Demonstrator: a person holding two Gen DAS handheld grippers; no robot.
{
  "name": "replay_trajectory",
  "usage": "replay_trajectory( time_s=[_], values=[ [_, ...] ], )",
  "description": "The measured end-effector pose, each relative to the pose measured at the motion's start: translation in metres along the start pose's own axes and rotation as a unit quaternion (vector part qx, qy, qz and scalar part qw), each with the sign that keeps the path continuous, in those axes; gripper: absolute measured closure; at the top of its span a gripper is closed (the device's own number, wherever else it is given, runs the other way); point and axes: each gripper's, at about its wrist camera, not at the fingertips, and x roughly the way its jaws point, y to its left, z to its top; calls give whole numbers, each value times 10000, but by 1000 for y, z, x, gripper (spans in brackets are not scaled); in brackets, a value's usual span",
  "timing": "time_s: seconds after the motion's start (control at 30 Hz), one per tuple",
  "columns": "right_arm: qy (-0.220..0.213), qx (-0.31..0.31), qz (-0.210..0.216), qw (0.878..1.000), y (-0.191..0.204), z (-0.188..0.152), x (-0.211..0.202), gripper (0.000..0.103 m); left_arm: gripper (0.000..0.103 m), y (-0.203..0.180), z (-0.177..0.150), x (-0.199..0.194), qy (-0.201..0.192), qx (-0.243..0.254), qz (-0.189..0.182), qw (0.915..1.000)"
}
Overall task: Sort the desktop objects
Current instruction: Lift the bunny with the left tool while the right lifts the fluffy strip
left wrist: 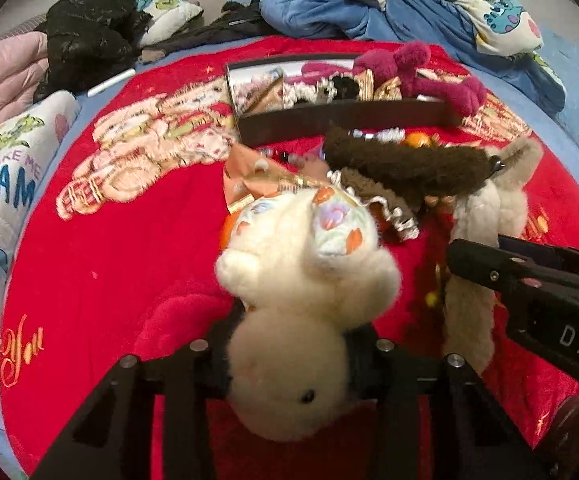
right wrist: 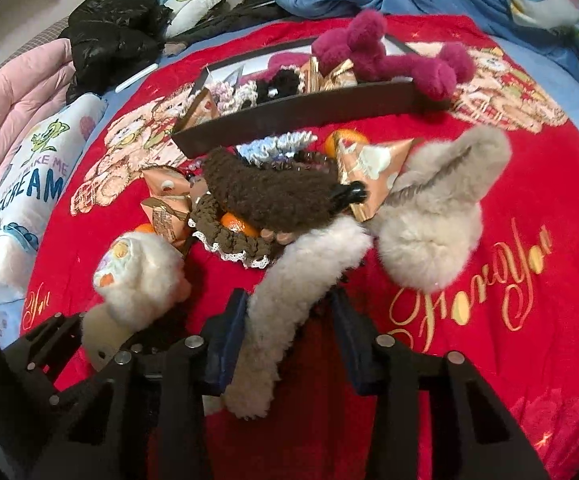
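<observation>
**Kid:** Fluffy cream toy (left wrist: 293, 304) first! Where is it for you?

**Helper:** It sits right between the jaws of your left gripper (left wrist: 289, 356). They are closed on its soft middle. Its printed ear points up to 12 o'clock, toward the dark tray (left wrist: 345, 118).

**Kid:** And your other hand?

**Helper:** Your right gripper (right wrist: 289, 344) has its jaws around a long beige fluffy strip (right wrist: 289, 292). I think they squeeze it, but a small gap shows on one side, so I cannot tell for sure. The strip runs from 6 o'clock up to about 1 o'clock. There it joins the gray fluffy bow (right wrist: 433, 208).

**Kid:** Which hand is nearer the tray?

**Helper:** Both are about the same. The tray lies at 12 o'clock for each, across the red blanket (right wrist: 489, 360). The brown fuzzy clip (right wrist: 273, 196) and the small pile lie in between. My guess is you lift the cream toy up high and go over that pile.
</observation>
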Motion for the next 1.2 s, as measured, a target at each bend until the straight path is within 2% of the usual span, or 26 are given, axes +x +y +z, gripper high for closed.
replay_trajectory(
  time_s=[0.43, 0.9, 1.13, 1.2],
  values=[
    [-606, -407, -128, 9973, 24, 6, -72, 72, 61, 8, 6, -64, -456, -121, 8, 9989],
    [-1263, -768, -271, 9886, 56, 16, -145, 73, 61, 14, 37, -144, -1186, -258, -85, 9926],
    [-1467, -852, -310, 9850, 64, 19, -166, 73, 61, 15, 45, -160, -1292, -344, -38, 9910],
    [-1495, -858, -301, 9846, 64, 21, -168, 73, 61, 14, 49, -161, -1264, -372, 96, 9912]
  ],
)
